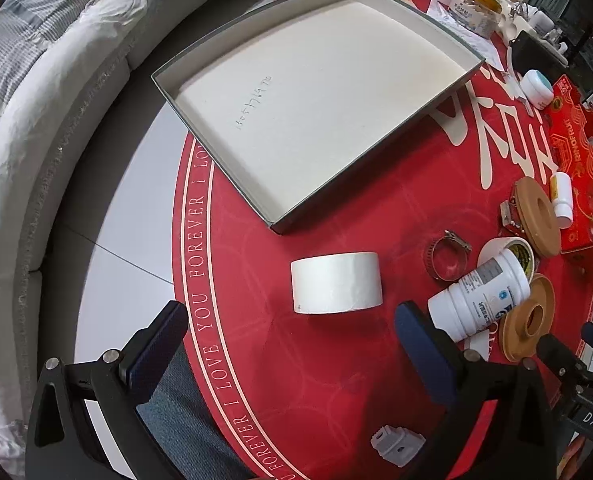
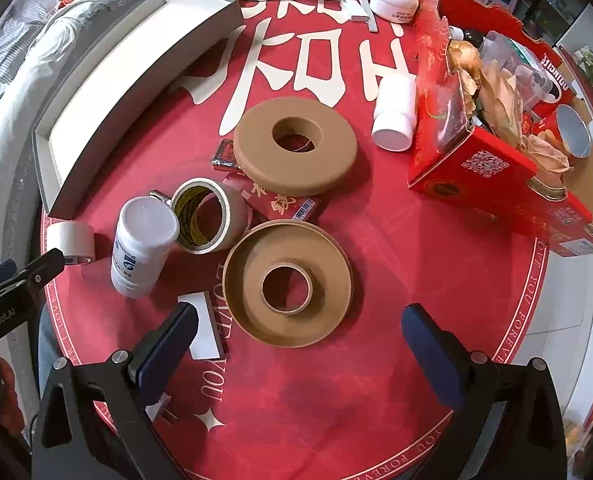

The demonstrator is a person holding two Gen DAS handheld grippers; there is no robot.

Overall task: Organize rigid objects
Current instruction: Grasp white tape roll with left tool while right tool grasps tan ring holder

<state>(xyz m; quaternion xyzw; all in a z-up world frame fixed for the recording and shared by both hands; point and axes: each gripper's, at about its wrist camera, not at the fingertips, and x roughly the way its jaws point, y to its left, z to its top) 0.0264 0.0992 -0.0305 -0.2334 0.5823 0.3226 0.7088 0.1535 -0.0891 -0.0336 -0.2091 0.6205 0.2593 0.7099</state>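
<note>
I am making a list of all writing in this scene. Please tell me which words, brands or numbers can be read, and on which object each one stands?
"I LOVE YOU FOREVER": border of the red tablecloth.
"RINOFRUIT": red carton.
"16051716970", handwritten, digits uncertain: floor of the open grey box.
"GenRobot.AI": left claw body.
"DAS", cut off: right claw body.
White bottle label, red packet and cream jar: too small to read.

Left gripper (image 1: 290, 334) and right gripper (image 2: 299, 340) both hover with jaws spread wide and nothing between their blue-padded fingers (image 2: 168, 350), the left one also visible at the right view's edge.
</note>
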